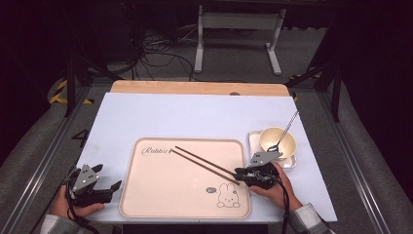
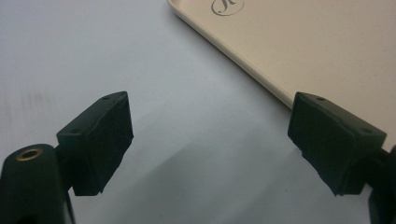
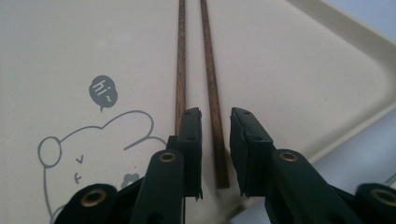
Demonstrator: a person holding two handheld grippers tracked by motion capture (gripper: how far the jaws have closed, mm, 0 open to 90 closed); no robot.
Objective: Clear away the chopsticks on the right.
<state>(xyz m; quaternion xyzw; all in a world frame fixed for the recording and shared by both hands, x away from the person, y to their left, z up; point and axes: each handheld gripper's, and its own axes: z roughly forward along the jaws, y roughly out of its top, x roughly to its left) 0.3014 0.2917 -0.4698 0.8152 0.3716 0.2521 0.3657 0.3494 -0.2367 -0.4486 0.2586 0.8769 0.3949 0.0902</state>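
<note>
Now right gripper (image 3: pixel 215 135) straddles 1 of 2 chopsticks (image 3: pixel 212 84).

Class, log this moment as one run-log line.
right gripper: open astride one chopstick | chopsticks: on tray | left gripper: open, idle beside tray

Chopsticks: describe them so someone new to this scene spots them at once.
Find the beige tray with the rabbit drawing in the middle of the table. The chopsticks lie on it slantwise, from the cursive lettering down to the right claw. They are the two thin dark wooden sticks; the other long thing, a metal spoon, stands in the bowl off the tray.
</note>
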